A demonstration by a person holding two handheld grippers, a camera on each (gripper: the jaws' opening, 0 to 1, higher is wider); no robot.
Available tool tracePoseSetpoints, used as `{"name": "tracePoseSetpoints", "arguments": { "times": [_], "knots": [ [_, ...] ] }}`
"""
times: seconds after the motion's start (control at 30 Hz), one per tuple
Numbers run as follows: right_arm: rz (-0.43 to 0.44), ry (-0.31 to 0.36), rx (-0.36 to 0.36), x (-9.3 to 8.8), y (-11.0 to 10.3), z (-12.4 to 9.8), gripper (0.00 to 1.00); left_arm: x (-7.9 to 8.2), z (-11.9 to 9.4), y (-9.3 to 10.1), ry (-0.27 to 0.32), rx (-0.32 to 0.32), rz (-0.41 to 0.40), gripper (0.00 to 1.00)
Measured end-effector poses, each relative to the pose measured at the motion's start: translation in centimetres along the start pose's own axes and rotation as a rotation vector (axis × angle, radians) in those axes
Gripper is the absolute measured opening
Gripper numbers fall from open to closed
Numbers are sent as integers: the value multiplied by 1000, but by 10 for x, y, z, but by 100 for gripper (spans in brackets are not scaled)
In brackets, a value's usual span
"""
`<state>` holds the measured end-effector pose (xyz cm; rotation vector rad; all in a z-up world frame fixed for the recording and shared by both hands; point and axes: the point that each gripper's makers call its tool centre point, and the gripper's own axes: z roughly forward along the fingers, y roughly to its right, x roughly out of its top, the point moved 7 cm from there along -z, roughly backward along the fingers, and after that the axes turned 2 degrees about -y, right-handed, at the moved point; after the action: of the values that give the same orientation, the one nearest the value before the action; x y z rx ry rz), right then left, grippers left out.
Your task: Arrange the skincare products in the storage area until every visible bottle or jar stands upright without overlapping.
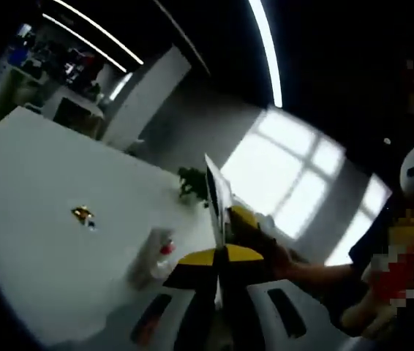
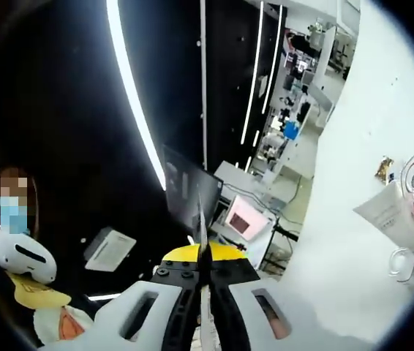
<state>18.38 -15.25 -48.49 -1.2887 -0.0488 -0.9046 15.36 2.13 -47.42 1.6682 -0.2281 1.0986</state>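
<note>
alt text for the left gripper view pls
The left gripper, jaws together, points across a tilted white table where a clear bottle with a red label lies. A laptop and a person's hand sit beyond.

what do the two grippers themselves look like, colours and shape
In both gripper views the build is the same. The left gripper has two pale grey-white jaw bodies, each with a dark elongated slot showing an orange-red glint inside, black inner parts along the centre line, and a yellow cap across the front. The right gripper repeats that: white slotted bodies, black hardware with small bolts, yellow cap. No cables or lettering are visible.
</note>
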Motion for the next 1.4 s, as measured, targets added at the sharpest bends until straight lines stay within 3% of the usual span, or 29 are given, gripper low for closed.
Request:
{"name": "tracePoseSetpoints", "arguments": {
  "times": [0.17, 0.27, 0.43, 0.5, 0.57, 0.6, 0.63, 0.77, 0.83, 0.87, 0.9, 0.93, 1.07, 1.13, 1.23, 1.3, 1.4],
  "knots": [
    [-26, -84, -33, -22, -2, 5, 21, 5, 1, 1, 117, -34, -114, 5],
    [0, -87, -36, -37, -2, 4, 15, 2, 0, -5, 142, -25, -148, 5],
    [7, -48, -54, -38, -7, 5, 2, 1, -2, -6, 150, -16, -138, 5],
    [8, -59, -66, -36, -8, 7, 1, 2, -3, -5, 155, -27, -122, 5],
    [46, -54, -12, -34, -17, 9, 1, 7, -6, -4, 179, -76, -97, 6],
    [42, -55, -15, -34, -18, 10, 1, 7, -6, -3, 165, -89, -93, 6],
    [42, -52, -14, -33, -19, 11, 1, 4, -5, 0, 115, -109, -90, 6],
    [40, -36, -13, -31, -20, 13, 1, -7, 0, 6, 37, -113, -43, 20],
    [37, -20, -29, -31, -18, 13, 1, -12, 2, 11, 12, -125, -28, 14],
    [21, -19, -33, -31, -18, 13, 1, -13, 3, 10, 6, -111, -8, 9],
    [-19, -30, -46, -32, -16, 13, 1, -16, 3, 8, -10, -84, 22, 10],
    [-58, -34, -75, -32, -14, 12, 1, -15, 3, 5, 14, -60, 1, 9],
    [-124, -76, -150, -37, -7, 10, 1, -22, 1, -3, 12, 3, -35, 7],
    [-139, -91, -192, -39, -2, 9, 1, -26, 0, -6, 17, 14, -87, 2],
    [-111, -88, -224, -44, 3, 9, 1, -31, 0, -10, 23, 37, -106, 1],
    [-110, -85, -243, -46, 5, 9, 1, -33, -2, -11, 36, 34, -164, 0],
    [-149, -104, -272, -48, 5, 8, 1, -35, -3, -12, 31, 39, -165, 0]
  ]
}}
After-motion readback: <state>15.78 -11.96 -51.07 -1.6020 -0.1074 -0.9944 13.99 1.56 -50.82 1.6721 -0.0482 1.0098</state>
